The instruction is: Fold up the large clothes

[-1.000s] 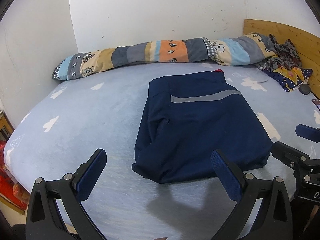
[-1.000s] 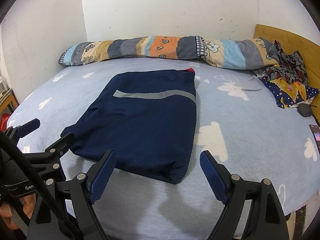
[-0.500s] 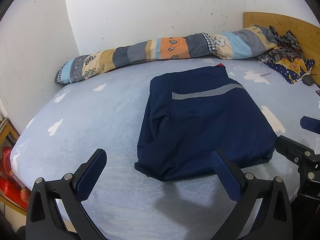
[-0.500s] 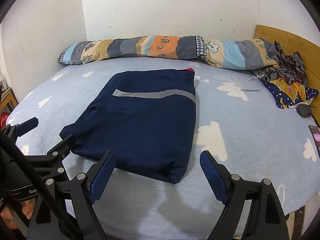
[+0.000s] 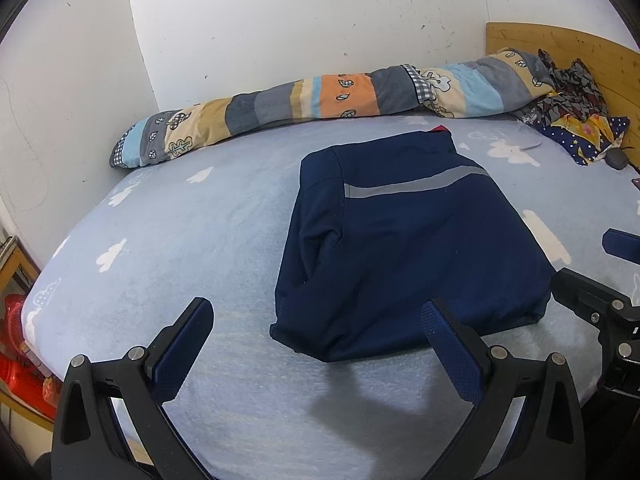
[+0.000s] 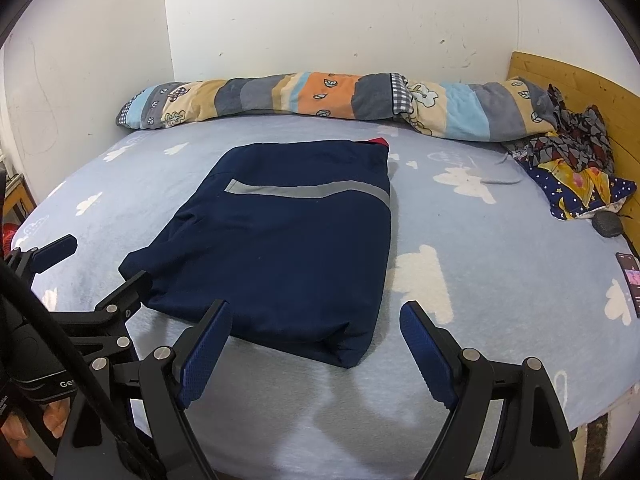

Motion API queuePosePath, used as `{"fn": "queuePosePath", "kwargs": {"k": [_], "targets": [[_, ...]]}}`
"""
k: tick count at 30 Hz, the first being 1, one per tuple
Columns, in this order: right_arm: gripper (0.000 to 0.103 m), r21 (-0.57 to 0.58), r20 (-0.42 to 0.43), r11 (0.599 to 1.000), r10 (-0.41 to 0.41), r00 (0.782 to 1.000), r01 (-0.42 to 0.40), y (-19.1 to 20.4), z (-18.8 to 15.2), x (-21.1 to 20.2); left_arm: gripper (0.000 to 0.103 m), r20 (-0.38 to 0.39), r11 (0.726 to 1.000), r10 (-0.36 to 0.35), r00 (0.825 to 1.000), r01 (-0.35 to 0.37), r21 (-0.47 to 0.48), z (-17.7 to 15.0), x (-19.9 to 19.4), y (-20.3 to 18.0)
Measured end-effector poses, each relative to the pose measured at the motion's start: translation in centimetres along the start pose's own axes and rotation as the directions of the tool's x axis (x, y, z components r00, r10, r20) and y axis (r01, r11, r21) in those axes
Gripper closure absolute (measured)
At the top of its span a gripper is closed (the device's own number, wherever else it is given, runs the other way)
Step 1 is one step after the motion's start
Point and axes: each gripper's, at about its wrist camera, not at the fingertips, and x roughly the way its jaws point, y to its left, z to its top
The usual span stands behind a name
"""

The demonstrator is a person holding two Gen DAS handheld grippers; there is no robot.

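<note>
A navy garment (image 5: 404, 240) with a grey stripe lies folded into a rectangle on the light blue bed (image 5: 192, 240); it also shows in the right wrist view (image 6: 280, 240). My left gripper (image 5: 318, 344) is open and empty, hovering just short of the garment's near left corner. My right gripper (image 6: 316, 348) is open and empty, just short of the garment's near right corner. Each gripper shows at the edge of the other's view, the right one in the left wrist view (image 5: 592, 300) and the left one in the right wrist view (image 6: 92, 280).
A long patchwork bolster (image 6: 320, 100) lies along the far wall. Crumpled patterned clothes (image 6: 576, 168) lie by the wooden headboard (image 6: 580, 88) at right, with a dark object (image 6: 606, 224) and a phone (image 6: 630, 280). Red items (image 5: 20, 352) sit beside the bed at left.
Both grippers have drawn back slightly from the garment and stayed open. The garment has not moved.
</note>
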Motion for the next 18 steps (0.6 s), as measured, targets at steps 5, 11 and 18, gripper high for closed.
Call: {"fn": "queuePosePath", "kwargs": {"k": [5, 11, 18], "targets": [[0.014, 0.001, -0.002, 1.000, 0.000, 1.000, 0.000, 0.1, 0.0, 0.0, 0.000, -0.003, 1.000, -0.003, 1.000, 0.003, 0.001, -0.1, -0.1, 0.1], [0.014, -0.001, -0.001, 1.000, 0.001, 1.000, -0.001, -0.1, 0.0, 0.0, 0.000, -0.017, 0.999, -0.031, 0.999, 0.031, -0.011, -0.1, 0.1, 0.4], [0.014, 0.011, 0.006, 1.000, -0.003, 1.000, 0.003, -0.5, 0.0, -0.1, 0.000, -0.048, 0.991, -0.116, 0.992, 0.112, -0.066, -0.1, 0.4, 1.3]]}}
